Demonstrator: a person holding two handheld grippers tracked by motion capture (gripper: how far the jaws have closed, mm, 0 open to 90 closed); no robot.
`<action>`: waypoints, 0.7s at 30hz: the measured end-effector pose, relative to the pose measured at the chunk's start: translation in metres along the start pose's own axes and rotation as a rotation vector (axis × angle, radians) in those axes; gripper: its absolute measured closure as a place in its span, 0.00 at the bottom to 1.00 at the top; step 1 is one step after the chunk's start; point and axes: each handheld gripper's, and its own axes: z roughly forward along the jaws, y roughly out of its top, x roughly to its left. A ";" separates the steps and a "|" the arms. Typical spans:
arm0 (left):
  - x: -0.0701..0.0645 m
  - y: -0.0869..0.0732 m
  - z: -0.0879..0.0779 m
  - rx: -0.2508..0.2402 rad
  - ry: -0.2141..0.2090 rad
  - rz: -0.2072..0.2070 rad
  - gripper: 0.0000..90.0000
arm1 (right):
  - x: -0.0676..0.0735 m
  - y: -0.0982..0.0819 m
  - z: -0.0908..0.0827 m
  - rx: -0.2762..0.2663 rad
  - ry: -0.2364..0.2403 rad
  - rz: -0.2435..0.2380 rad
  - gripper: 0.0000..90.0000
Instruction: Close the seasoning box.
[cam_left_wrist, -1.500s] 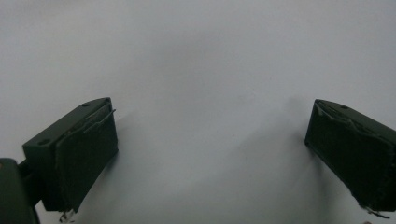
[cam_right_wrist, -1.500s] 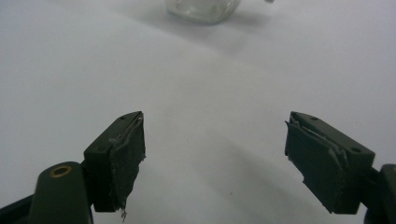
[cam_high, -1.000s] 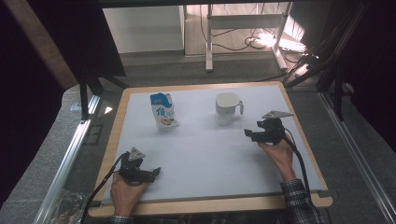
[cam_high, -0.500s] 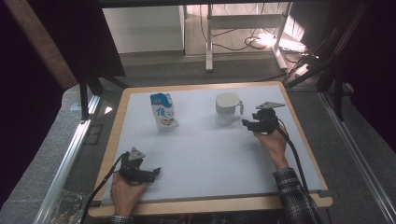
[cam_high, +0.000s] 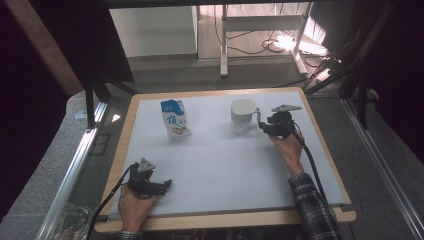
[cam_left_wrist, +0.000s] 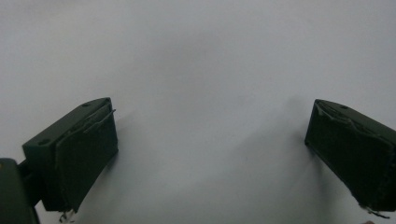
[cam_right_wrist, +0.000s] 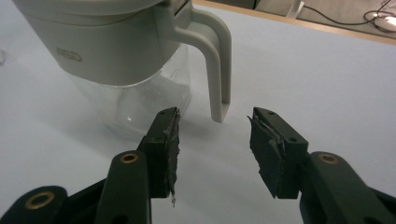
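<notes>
A white lidded jug with a clear lower body stands at the back of the white table, its handle turned to the right. My right gripper sits level just right of that handle, open. Its jaws have just been closing, and nothing is pressed between them. In the right gripper view the handle's lower end hangs just ahead of the gap of the right gripper, and the jug is at the upper left. My left gripper rests near the front left edge, open over bare table.
A blue and white milk pouch stands upright at the back left of the table. A wooden rim frames the table top. Metal rails run along both sides, and cables lie on the floor beyond the far edge.
My right gripper has moved away from me and slightly left, up to the jug's handle, and its jaws have narrowed. The left gripper has stayed where it was.
</notes>
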 end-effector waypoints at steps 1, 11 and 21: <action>0.000 0.000 0.000 0.000 0.000 0.000 0.02 | -0.001 0.001 0.003 0.012 0.003 0.007 0.58; 0.000 0.000 0.000 0.000 0.000 0.000 0.02 | 0.003 0.017 0.022 0.027 -0.057 -0.033 0.58; 0.000 0.000 0.000 0.000 0.000 0.000 0.02 | 0.003 0.025 0.037 0.032 -0.088 -0.011 0.66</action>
